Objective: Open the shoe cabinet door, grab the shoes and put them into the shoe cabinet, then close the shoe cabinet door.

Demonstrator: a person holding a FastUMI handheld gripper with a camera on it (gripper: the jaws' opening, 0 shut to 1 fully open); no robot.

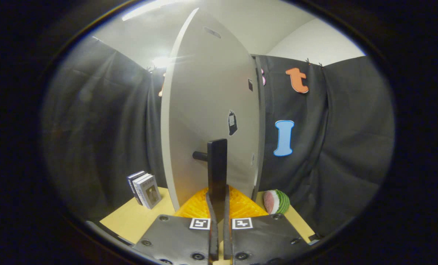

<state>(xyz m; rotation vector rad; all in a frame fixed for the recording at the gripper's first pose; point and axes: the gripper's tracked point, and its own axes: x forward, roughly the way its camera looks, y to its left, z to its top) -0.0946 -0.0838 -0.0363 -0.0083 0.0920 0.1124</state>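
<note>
Jaws clamped on the cabinet door handle

The gripper pinches the black handle of the white shoe cabinet door; books left of the door, watermelon slice right.

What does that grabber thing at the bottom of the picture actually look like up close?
The gripper has two broad, flat plates side by side, each fixed with round screws. Each plate carries a small square black-and-white coded marker near its front inner corner. Two slim fingers run forward from the plates, close together and parallel. No cables or sleeve are visible.
</note>
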